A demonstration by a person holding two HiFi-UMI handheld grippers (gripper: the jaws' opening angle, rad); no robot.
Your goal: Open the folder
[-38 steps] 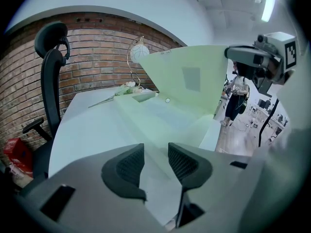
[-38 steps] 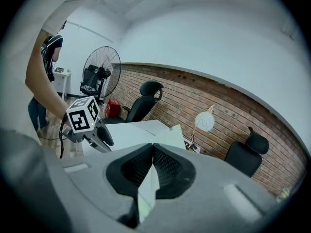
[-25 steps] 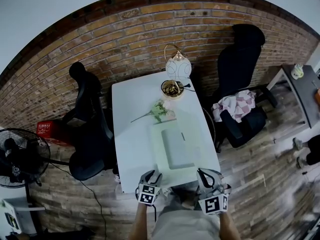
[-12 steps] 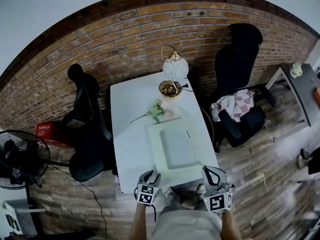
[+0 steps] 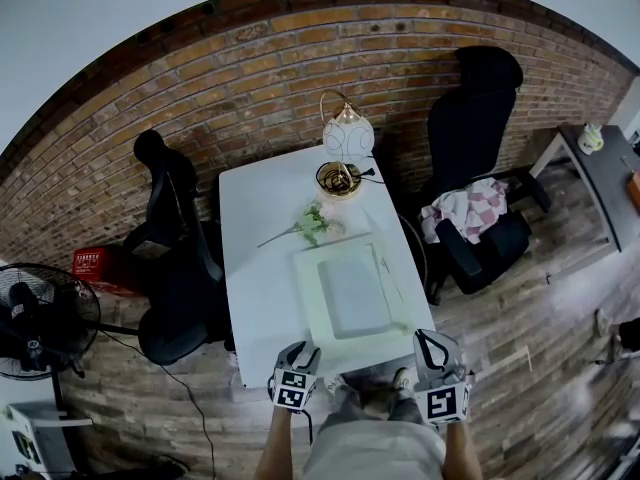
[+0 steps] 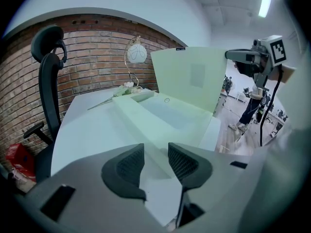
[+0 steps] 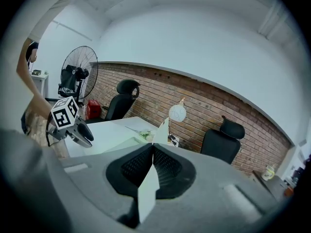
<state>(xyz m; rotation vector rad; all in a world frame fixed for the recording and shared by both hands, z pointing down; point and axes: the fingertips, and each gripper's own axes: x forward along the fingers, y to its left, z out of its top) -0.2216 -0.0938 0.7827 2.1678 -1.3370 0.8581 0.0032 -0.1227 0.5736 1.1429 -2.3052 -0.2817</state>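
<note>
A pale green folder [image 5: 352,293] lies on the white table [image 5: 262,268], near its front edge. My right gripper [image 5: 425,339] is shut on the free edge of the folder's cover [image 7: 147,188], which shows edge-on between the pads. In the left gripper view the cover [image 6: 192,76] stands raised almost upright over the folder's base [image 6: 160,115], with the right gripper [image 6: 239,57] at its top right corner. My left gripper [image 5: 301,349] rests at the folder's front left corner, and its jaws stand apart over the pale sheet [image 6: 155,152].
A white globe lamp [image 5: 345,133], a dark bowl [image 5: 340,178] and a flower sprig [image 5: 310,223] sit at the table's far end. Black office chairs [image 5: 175,258] [image 5: 470,118] flank the table. A fan [image 5: 40,318] and a red crate [image 5: 95,263] stand at the left.
My right gripper has drawn rightward and toward the front edge with the cover in it, swinging the cover up from nearly flat to upright. The left gripper has stayed put.
</note>
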